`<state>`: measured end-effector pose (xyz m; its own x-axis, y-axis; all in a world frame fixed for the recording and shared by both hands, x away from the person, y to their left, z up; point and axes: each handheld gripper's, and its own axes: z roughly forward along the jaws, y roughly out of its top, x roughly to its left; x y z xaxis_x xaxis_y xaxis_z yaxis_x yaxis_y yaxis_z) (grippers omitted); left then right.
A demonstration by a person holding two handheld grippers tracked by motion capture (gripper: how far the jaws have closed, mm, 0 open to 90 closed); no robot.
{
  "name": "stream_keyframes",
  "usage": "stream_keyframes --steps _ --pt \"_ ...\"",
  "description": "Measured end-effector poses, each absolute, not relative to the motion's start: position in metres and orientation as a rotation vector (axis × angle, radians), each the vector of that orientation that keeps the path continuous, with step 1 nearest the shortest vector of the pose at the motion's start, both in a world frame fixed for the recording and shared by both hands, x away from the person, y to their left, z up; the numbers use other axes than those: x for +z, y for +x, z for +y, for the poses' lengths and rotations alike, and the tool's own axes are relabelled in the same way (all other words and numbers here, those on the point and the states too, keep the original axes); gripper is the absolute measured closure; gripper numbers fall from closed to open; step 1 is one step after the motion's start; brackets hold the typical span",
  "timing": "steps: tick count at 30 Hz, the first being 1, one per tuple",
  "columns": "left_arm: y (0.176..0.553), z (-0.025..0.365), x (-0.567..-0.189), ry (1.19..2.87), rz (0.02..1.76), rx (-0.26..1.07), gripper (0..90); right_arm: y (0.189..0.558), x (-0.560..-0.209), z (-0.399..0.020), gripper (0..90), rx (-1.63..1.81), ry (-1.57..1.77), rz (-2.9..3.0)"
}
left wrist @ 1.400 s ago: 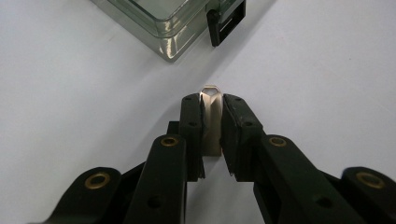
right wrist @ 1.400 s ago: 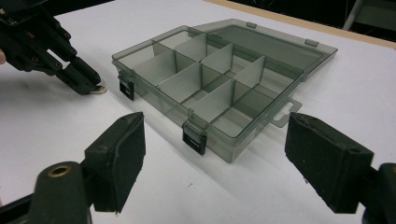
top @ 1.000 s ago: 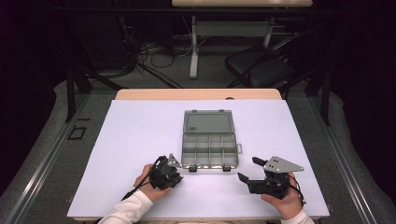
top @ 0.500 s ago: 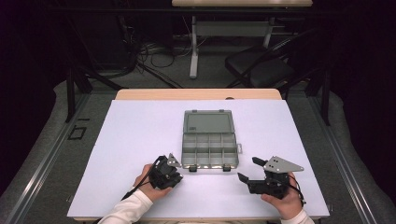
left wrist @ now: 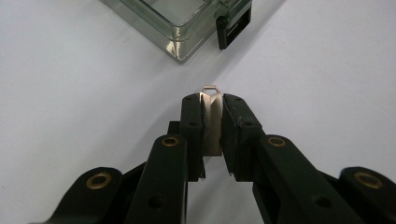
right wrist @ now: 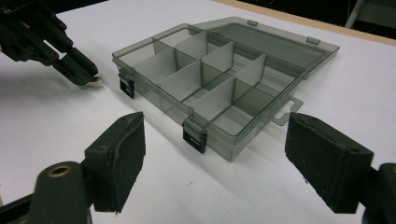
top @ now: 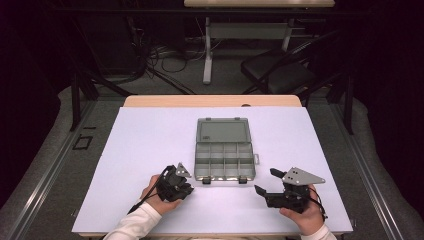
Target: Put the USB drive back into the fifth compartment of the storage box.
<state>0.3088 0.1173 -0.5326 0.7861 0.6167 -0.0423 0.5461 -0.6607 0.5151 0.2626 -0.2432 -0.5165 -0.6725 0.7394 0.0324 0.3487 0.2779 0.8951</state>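
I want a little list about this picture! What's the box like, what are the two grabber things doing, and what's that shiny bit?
box: clear grey organizer box, lid open and lying flat, compartments look empty
table: white table
left gripper: left gripper, fingers shut on a small metal piece, near the box's front corner
right gripper: right gripper, fingers wide open, holding nothing, pointing at the box

Open grey compartment box point(top: 224, 156); metal clip point(left wrist: 211, 122) pinched.
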Motion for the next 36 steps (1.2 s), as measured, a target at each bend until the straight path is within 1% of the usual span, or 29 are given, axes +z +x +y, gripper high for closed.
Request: stream_keyframes --steps 36 --pt "0.313 0.136 -0.517 2.406 0.938 0.153 78.8 0.263 -0.518 -0.242 20.2 1.362 0.985 2.168"
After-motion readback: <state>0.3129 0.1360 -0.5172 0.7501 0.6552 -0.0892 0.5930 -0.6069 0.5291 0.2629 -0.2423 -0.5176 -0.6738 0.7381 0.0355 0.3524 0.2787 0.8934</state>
